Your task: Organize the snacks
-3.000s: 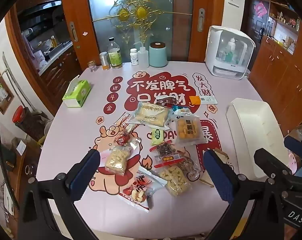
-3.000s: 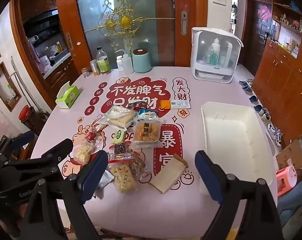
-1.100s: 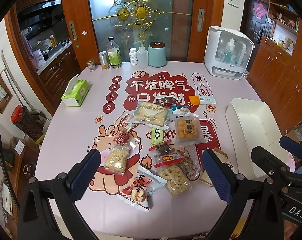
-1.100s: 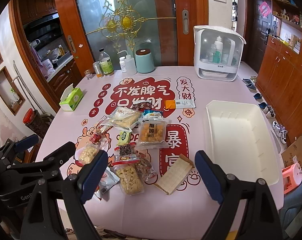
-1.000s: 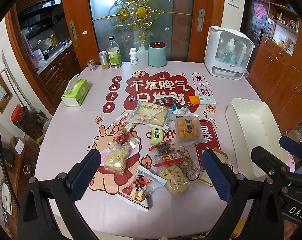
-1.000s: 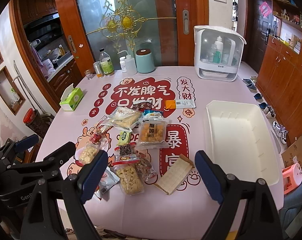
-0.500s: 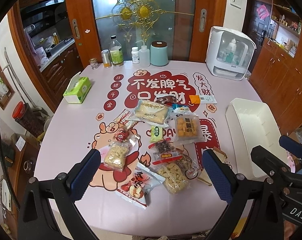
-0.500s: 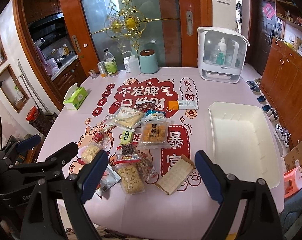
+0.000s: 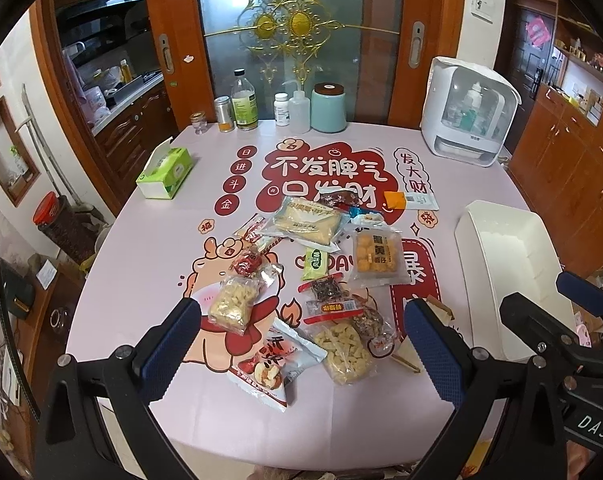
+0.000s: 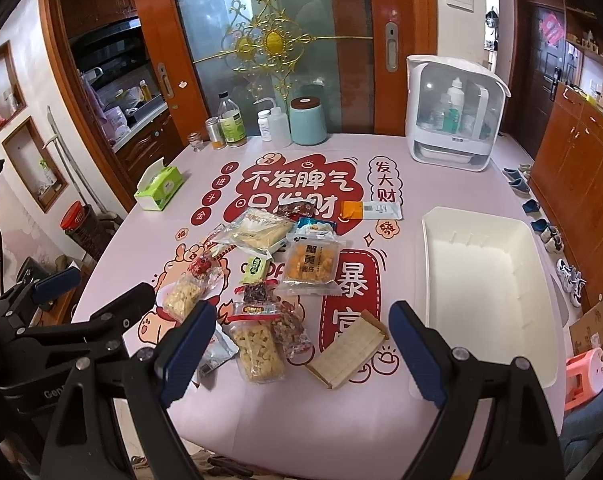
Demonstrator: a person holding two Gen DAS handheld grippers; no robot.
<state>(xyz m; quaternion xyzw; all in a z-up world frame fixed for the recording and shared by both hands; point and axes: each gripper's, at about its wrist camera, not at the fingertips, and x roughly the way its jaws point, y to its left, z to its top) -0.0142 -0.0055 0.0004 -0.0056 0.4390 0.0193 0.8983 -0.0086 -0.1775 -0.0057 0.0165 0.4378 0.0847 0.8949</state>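
Both wrist views have risen and pulled back slightly from the table since the frames three seconds ago; the snacks themselves lie unchanged. Left gripper and right gripper hover above the table's near edge, jaws spread wide, nothing between them.

White bin: open-topped rectangular container on the pink tablecloth, nothing visible inside it. All positions below are given relative to this bin.

Snack pile, left of the bin and apart from it: egg-yolk pastry pack nearest the pile's middle; pale cake pack beyond it; small green packet farther left; clear bag of yellow puffed pieces toward the near edge; red-and-white apple-print pouch at the pile's near left corner; second bag of puffed pieces farthest left.

Wafer stack: lies just off the bin's near left corner, not touching it.

Orange-and-white sachet: lies alone beyond the bin's far left corner.

Background containers, far from the bin: teal canister with brown lid, bottles beside it, green tissue box, and white cabinet holding bottles behind a clear door.
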